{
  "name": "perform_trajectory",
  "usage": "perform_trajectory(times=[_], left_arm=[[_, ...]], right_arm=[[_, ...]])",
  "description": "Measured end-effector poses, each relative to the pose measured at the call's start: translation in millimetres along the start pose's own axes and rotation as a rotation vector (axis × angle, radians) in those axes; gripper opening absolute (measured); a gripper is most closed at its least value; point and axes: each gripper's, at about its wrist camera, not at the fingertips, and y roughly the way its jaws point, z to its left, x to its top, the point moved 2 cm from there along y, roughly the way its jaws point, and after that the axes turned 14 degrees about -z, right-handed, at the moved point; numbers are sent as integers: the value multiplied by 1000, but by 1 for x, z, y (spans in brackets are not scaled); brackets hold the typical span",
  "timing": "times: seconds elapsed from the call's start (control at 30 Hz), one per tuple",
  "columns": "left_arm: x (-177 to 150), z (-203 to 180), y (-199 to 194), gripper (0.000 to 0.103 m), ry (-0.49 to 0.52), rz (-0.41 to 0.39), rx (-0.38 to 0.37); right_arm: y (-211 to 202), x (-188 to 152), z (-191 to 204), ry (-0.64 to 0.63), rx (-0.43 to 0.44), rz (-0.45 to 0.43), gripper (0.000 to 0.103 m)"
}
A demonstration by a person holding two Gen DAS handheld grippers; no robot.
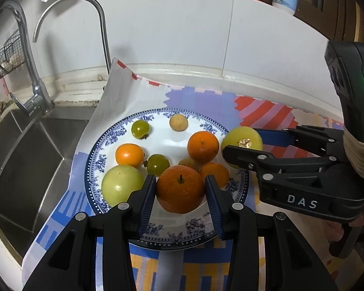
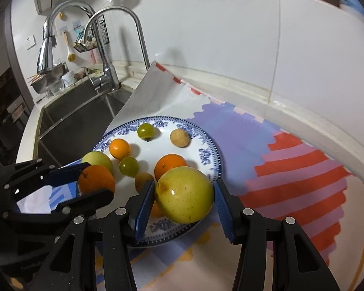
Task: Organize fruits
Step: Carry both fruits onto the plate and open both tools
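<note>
Both grippers have a fruit each right now, hanging over the blue-and-white patterned plate (image 1: 94,169).

The left gripper (image 1: 180,189) has its blue pads pressed on either side of a big orange (image 1: 180,189) with a little stem on top, jaws only partly open, just the width of the fruit. In the right wrist view you can see that same orange held above the plate's near-left edge.

The right gripper (image 2: 184,195) is clamped on a large yellow-green fruit (image 2: 184,195), smooth and shiny, maybe a guava or a lemon, can't tell which. Its jaws stand a bit wider, pads against both sides. From the left wrist view it sits over the plate's right rim.

On the plate itself: two small green tomatoes (image 1: 140,129), a small orange tomato-looking one (image 1: 129,154), a pale green round fruit (image 1: 121,185) at the left edge, a tan little round thing (image 1: 178,122) near the back, another orange (image 1: 202,146), plus a couple of smaller orange-yellow pieces partly hidden behind the held orange.

The plate sits on a colourful patterned cloth (image 2: 291,169) spread on the counter, right beside a steel sink (image 1: 24,160) with two curved taps (image 1: 102,24). White tiled wall behind.
</note>
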Motion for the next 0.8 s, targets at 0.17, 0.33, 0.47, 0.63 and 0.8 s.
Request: perform_trajectory(times=[0.17, 0.33, 0.47, 0.63, 0.8], left_arm=[[-6, 1, 7, 41, -2, 24, 3], [-5, 3, 8, 43, -11, 20, 8], [6, 6, -5, 56, 4, -46, 49], [11, 12, -11, 61, 4, -84, 89], [9, 15, -11, 62, -10, -78, 102]], right_arm=[[9, -3, -1, 6, 9, 5, 50], [13, 1, -1, 16, 11, -6, 50], [16, 5, 1, 2, 18, -17, 50], [18, 5, 0, 11, 7, -21, 51], [15, 2, -1, 14, 4, -29, 57]])
